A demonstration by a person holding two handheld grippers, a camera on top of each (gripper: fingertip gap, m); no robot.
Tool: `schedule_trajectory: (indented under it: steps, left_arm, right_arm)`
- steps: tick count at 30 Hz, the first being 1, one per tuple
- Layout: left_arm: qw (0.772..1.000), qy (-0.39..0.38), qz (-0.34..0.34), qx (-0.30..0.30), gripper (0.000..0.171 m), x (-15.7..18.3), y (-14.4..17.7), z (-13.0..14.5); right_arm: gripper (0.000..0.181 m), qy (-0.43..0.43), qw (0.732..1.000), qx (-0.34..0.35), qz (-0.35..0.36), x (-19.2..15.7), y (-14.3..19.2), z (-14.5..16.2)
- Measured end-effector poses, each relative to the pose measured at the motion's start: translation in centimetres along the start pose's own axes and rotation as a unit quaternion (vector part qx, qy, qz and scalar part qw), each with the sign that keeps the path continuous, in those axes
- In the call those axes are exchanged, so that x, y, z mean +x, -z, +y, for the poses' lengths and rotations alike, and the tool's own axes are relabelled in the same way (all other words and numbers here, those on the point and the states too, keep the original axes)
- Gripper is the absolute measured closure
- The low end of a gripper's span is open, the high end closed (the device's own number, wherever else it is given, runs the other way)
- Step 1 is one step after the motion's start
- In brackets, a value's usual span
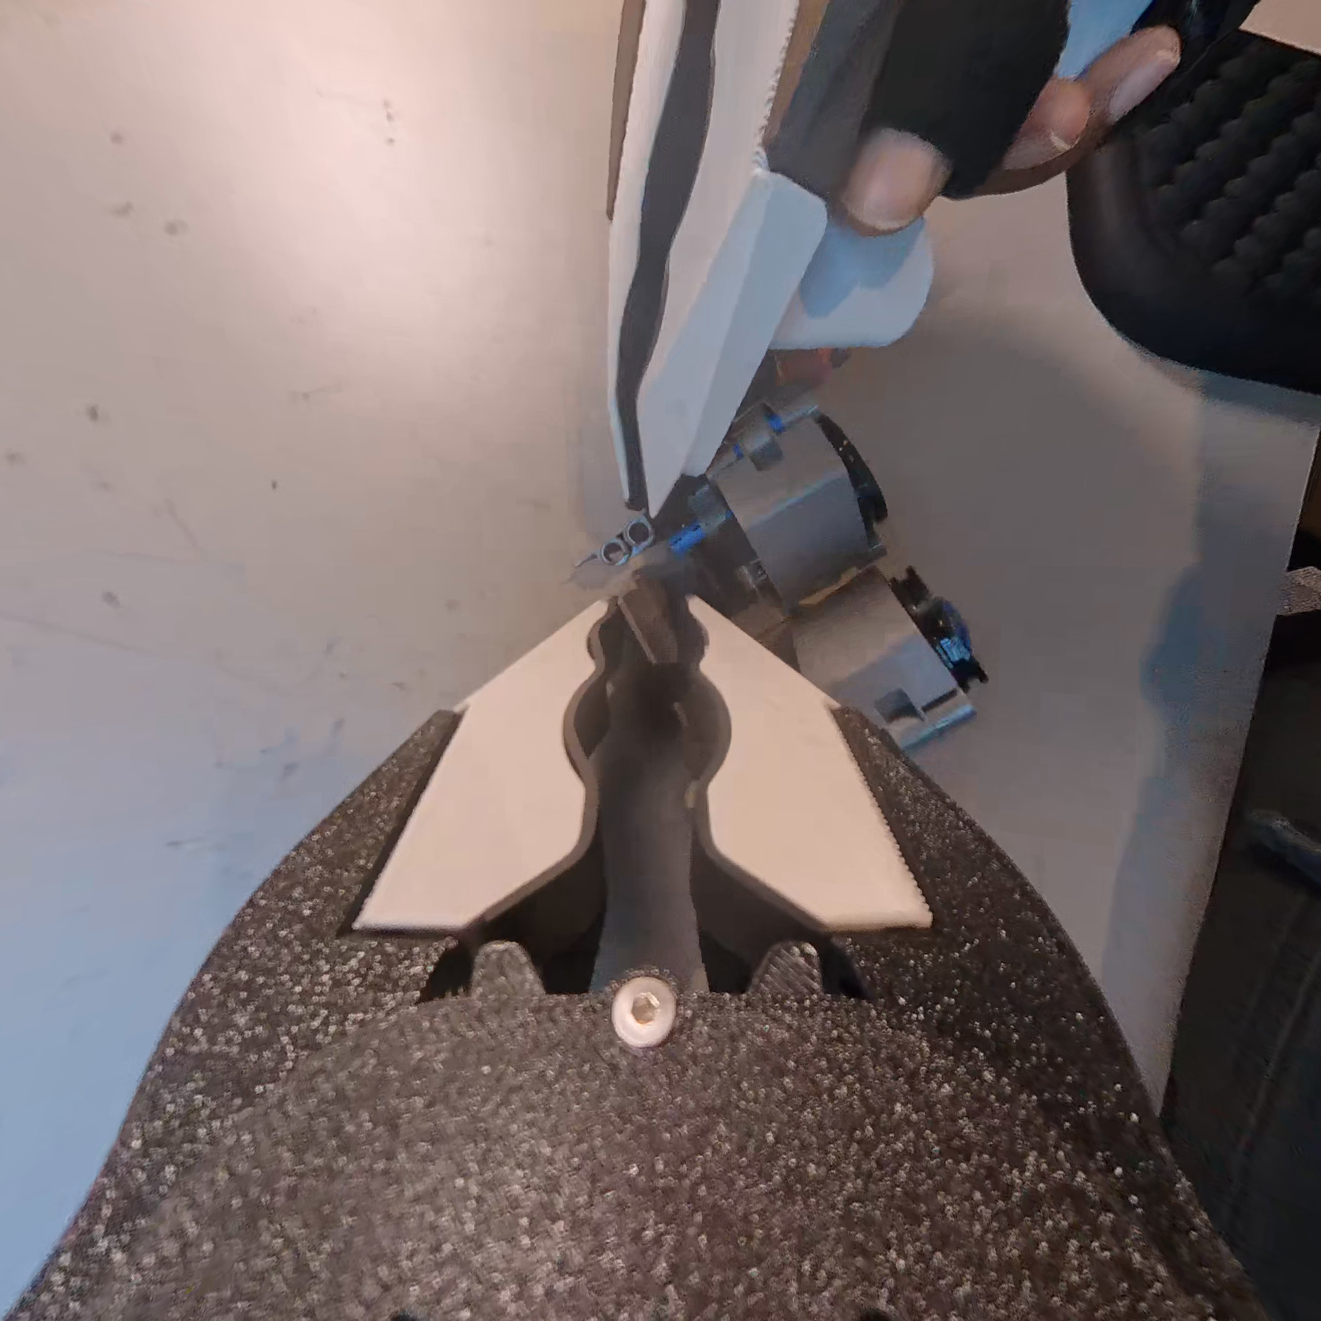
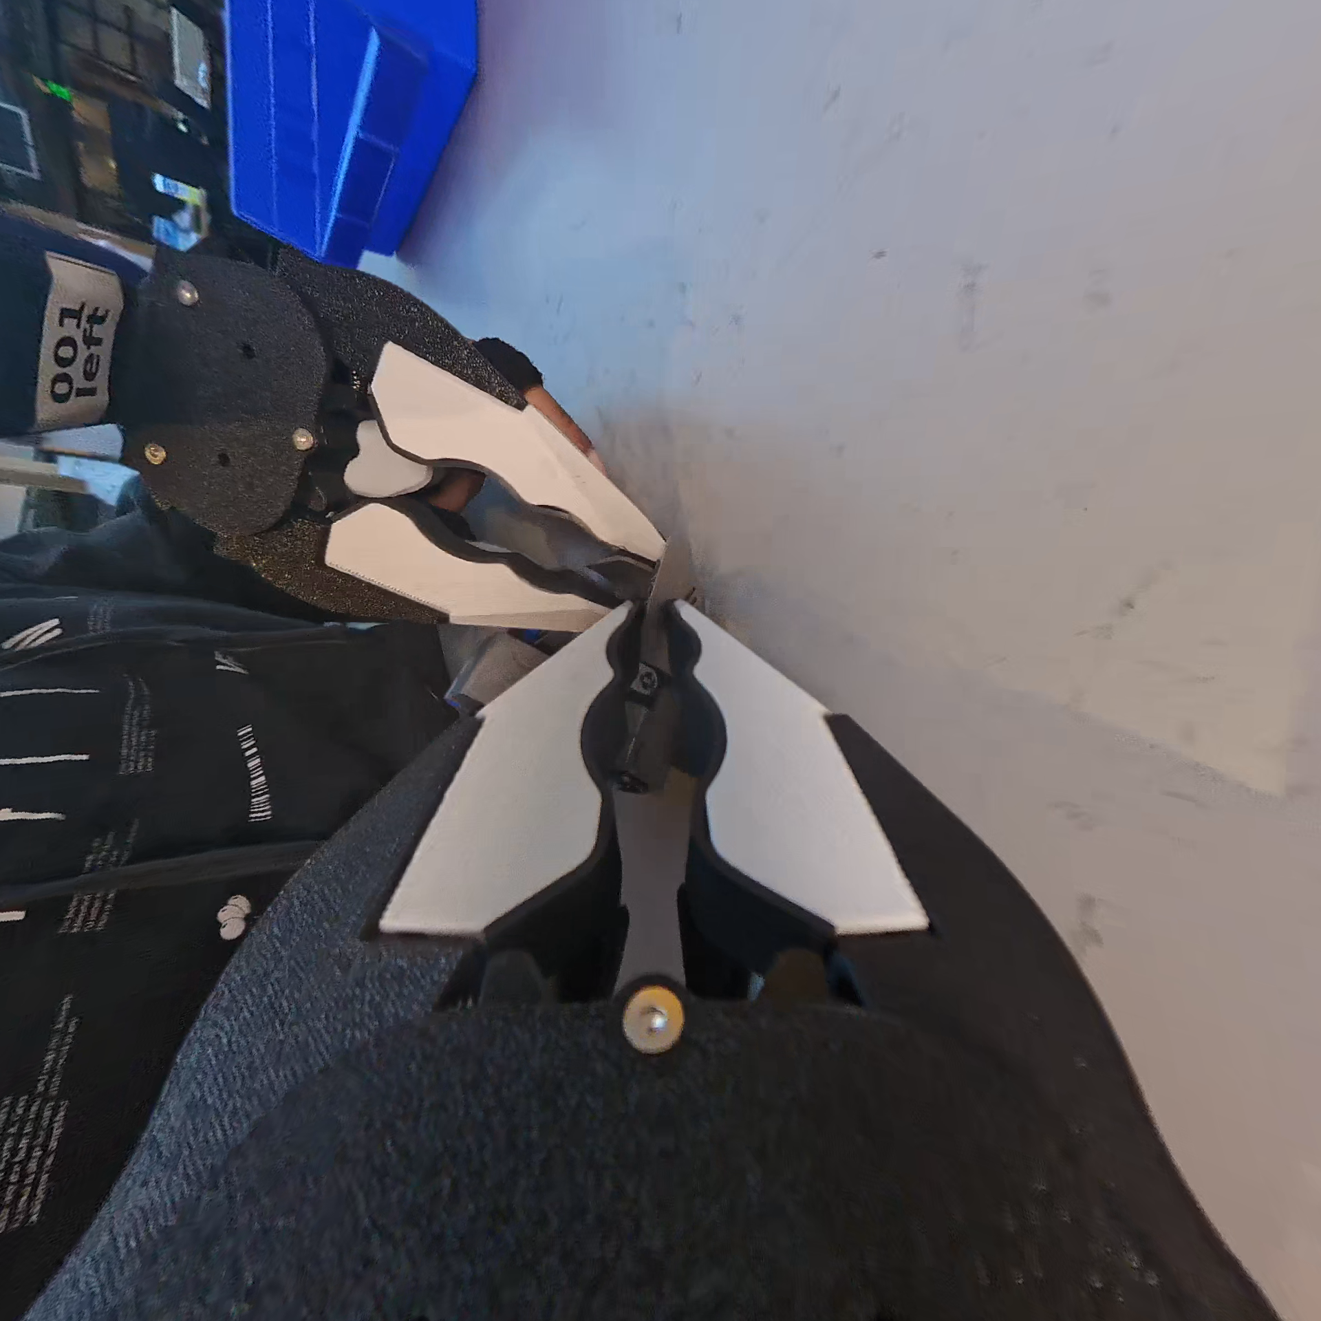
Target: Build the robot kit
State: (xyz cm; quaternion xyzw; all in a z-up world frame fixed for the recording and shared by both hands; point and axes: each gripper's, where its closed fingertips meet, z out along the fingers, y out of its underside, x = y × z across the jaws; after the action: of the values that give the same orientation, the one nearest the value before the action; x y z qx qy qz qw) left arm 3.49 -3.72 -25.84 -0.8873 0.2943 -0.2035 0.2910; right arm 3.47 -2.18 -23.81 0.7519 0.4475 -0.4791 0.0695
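Above the pale table [image 1: 286, 357], my left tongs [image 1: 647, 607] are closed on the dark front end of a grey toy model [image 1: 793, 529], which extends right of their tips. My right tongs [image 2: 650, 607] are closed on a small black piece [image 2: 643, 715] at the same spot, tips nearly touching. A blue bin [image 2: 343, 121] stands well behind.

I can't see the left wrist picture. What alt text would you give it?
The left gripper is shut on a small dark piece joined to a grey toy model above a pale table. The right gripper, held by a gloved hand, comes from above and meets the model at the same spot.
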Motion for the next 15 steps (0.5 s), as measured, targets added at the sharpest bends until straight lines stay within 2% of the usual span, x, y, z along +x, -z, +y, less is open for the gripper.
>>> schedule_trajectory:
  steps: [3,6,9,12,15]
  left_arm:
    - [1.0,0.01,0.0,0.001,0.159,-0.1,0.0,0.0]
    - [0.999,0.032,0.008,0.005,0.16,0.0,0.1,0.0]
    - [0.997,0.066,0.032,0.022,0.163,0.1,0.4,-0.3]
    - [0.992,0.101,0.062,0.051,0.152,0.2,1.5,-0.8]
    - [0.987,0.115,0.095,0.062,0.141,0.5,2.8,-0.7]
  right_arm:
    - [0.173,0.015,1.0,-0.001,0.001,-0.4,0.3,0.1]
    - [0.152,0.072,0.997,0.008,0.04,-1.1,1.2,-0.3]
    - [0.112,0.155,0.982,0.004,0.11,-2.5,1.9,0.0]
    - [0.066,0.232,0.946,-0.011,0.228,-3.2,1.0,1.6]
    - [0.054,0.265,0.916,-0.003,0.3,-3.3,-1.5,3.2]
